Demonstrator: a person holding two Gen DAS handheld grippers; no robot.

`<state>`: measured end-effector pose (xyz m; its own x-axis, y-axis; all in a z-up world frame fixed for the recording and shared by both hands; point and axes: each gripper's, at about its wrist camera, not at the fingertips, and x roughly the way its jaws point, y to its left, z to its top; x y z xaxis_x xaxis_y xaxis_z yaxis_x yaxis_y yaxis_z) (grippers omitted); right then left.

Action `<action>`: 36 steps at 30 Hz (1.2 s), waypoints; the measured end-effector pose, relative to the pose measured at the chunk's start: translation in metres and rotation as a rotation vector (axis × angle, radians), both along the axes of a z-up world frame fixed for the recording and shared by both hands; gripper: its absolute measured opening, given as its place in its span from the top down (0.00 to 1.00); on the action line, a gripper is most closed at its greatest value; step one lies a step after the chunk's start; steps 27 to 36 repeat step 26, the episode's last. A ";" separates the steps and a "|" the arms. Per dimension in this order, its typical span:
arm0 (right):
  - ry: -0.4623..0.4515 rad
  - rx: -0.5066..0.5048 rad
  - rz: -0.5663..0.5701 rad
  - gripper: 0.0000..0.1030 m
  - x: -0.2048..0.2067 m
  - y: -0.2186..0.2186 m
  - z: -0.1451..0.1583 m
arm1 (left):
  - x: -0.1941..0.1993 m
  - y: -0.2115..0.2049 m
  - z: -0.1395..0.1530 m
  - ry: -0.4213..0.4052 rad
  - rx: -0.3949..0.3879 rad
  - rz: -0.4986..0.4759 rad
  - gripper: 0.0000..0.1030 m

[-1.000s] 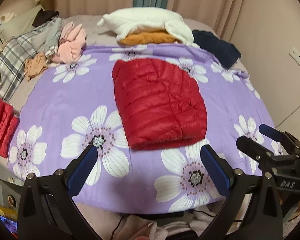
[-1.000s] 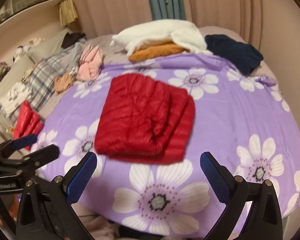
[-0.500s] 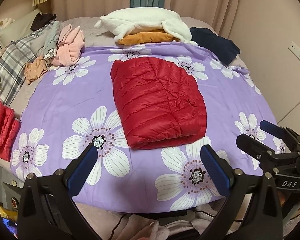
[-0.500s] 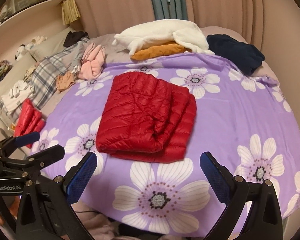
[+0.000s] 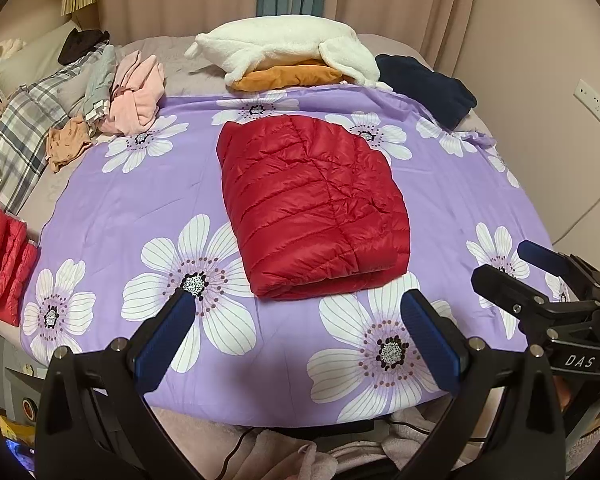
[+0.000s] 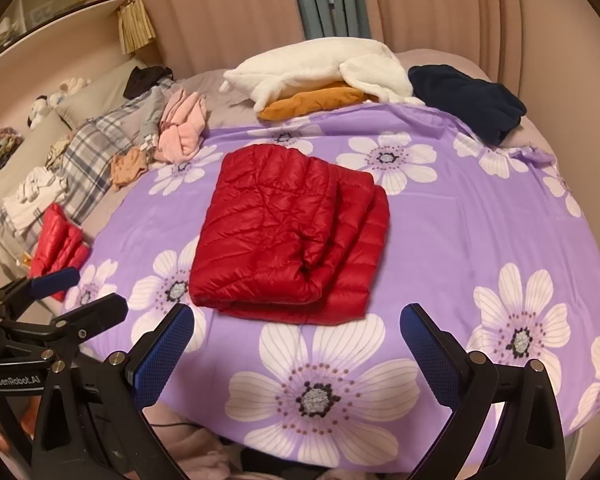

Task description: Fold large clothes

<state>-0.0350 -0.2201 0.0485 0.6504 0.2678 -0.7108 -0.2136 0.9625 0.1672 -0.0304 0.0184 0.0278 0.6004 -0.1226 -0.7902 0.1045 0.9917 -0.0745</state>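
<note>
Both hand-held grippers [image 5: 296,336] [image 6: 298,338] pulled back slightly, wide open, empty; folded red jacket [image 5: 314,208] underlayers hidden.

Pink pleated curtains [image 6: 228,12] at 12 o'clock, teal gap [image 6: 328,0], shelf [image 6: 56,12] at 10, wall socket [image 5: 594,100] at 2.

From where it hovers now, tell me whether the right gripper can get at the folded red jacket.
Probably yes: the right gripper is open, and only bare purple sheet lies between it and the red jacket.
</note>
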 end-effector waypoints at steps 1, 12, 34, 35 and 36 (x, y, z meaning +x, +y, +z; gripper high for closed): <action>0.001 0.000 0.001 0.01 0.000 0.000 0.000 | 0.000 0.000 0.000 -0.001 0.002 0.000 0.00; -0.002 -0.001 0.003 0.01 0.001 -0.002 0.000 | 0.002 -0.006 0.004 -0.013 0.025 0.013 0.00; -0.002 0.003 0.002 0.01 0.001 -0.002 0.001 | 0.000 -0.011 0.003 -0.025 0.040 0.034 0.00; -0.002 0.003 0.002 0.01 0.001 -0.002 0.001 | 0.000 -0.011 0.003 -0.025 0.040 0.034 0.00; -0.002 0.003 0.002 0.01 0.001 -0.002 0.001 | 0.000 -0.011 0.003 -0.025 0.040 0.034 0.00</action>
